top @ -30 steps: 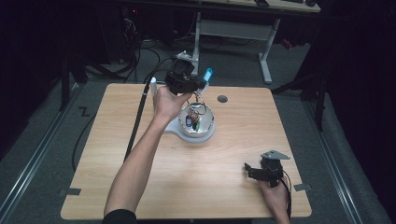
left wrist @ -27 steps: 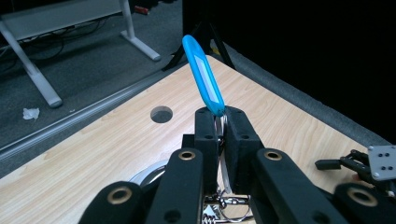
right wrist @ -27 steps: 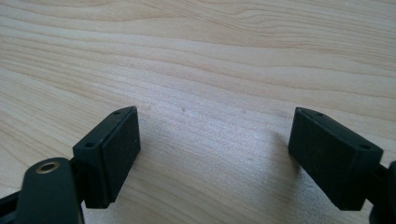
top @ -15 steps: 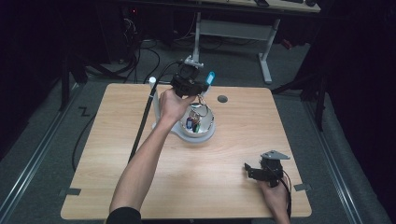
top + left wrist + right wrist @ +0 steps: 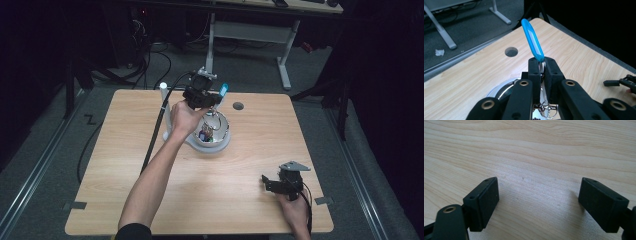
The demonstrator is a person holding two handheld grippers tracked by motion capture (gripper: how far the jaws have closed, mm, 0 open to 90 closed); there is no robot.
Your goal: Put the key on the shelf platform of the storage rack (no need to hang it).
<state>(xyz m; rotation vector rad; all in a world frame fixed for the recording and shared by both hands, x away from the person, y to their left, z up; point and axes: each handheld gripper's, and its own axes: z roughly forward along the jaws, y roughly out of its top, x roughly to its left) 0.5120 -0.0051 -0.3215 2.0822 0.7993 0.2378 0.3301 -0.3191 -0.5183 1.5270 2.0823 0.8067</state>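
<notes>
My left gripper (image 5: 215,98) hangs over the far side of a shiny metal bowl (image 5: 223,142), shut on the base of a blue key tag (image 5: 224,90). In the left gripper view the blue tag (image 5: 532,40) sticks up and away from the closed jaws (image 5: 542,66), and a metal ring with keys (image 5: 546,108) dangles below them over the bowl (image 5: 501,91). The bowl holds small coloured items (image 5: 205,134). My right gripper (image 5: 266,183) rests near the table's front right, open, with bare wood between its jaws (image 5: 539,202).
A round hole (image 5: 238,106) lies in the tabletop behind the bowl. A white post (image 5: 163,87) stands at the far left edge, and a black cable (image 5: 152,142) trails from the left gripper. Desk legs stand on the floor beyond. The right gripper (image 5: 621,82) appears far off.
The left gripper, still holding the blue tag, swung slightly right and then came a little lower over the bowl. The right gripper stayed put.
</notes>
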